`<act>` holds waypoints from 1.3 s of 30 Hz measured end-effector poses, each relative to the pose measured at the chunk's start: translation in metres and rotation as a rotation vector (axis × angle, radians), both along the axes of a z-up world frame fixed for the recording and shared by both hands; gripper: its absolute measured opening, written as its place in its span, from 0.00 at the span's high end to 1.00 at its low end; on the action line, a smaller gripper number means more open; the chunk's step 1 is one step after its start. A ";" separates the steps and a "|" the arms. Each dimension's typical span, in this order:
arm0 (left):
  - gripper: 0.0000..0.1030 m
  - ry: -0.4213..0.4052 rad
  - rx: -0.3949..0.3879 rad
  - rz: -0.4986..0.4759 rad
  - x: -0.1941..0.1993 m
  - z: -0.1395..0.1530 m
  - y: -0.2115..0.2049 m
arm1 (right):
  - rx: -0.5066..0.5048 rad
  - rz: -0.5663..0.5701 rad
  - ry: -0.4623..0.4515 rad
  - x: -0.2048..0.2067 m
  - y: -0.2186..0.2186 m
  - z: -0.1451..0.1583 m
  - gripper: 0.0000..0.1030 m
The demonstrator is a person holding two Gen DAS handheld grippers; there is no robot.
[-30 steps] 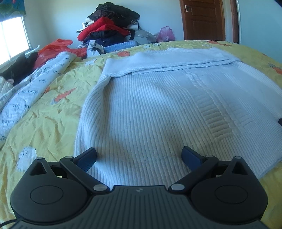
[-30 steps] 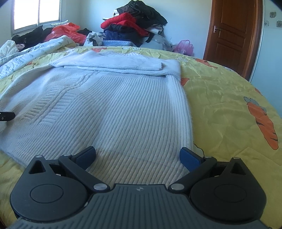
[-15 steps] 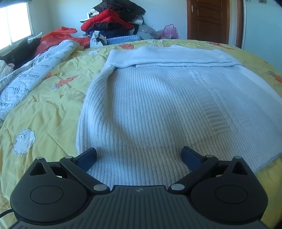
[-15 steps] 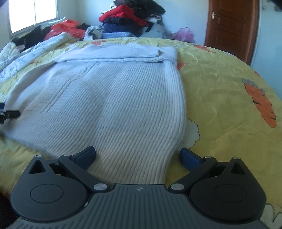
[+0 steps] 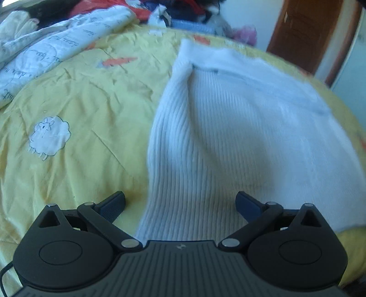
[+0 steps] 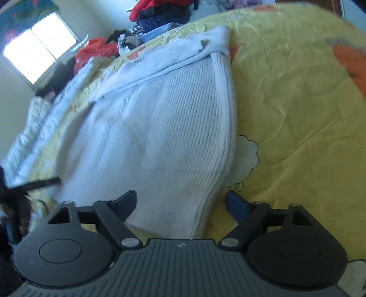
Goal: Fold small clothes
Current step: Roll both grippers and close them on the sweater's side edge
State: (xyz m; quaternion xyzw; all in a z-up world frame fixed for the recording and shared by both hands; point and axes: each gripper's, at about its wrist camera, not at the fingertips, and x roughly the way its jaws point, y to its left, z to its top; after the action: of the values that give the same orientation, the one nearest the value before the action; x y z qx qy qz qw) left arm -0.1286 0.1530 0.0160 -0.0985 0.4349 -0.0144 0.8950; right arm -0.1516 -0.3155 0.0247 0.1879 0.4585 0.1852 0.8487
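Ribbed white sweater: soft, limp, probably grippy; best pinched at near hem corners; left gripper spread wide, right gripper closing, both empty.

Bed covered in a crumpled yellow sheet printed with white sheep and orange carrots. Pale ribbed knit garment spread flat on the sheet, reaching from just ahead of the left hand-held gripper away toward the far side, far edge folded over in a band. Same garment lay ahead of the right hand-held gripper, its near corner between the closing fingers, pads apart from it. White lettered quilt bunched far ahead-left. Heap of red and dark clothes piled beyond the garment.
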 end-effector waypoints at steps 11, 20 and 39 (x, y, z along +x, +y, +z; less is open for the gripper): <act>0.50 0.054 -0.173 -0.036 0.009 0.007 0.015 | 0.396 -0.089 0.153 0.010 -0.039 -0.026 0.61; 0.65 0.051 -0.158 -0.107 0.009 0.007 0.014 | 0.431 -0.062 0.193 0.019 -0.030 -0.040 0.63; 0.90 0.031 -0.232 -0.100 -0.012 0.021 0.039 | 0.343 -0.057 -0.006 0.014 -0.043 0.009 0.88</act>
State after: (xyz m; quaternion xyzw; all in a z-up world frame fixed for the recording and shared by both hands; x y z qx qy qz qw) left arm -0.1401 0.1919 0.0366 -0.1797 0.4486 -0.1074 0.8689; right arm -0.1380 -0.3582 0.0337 0.3424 0.4120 0.2373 0.8104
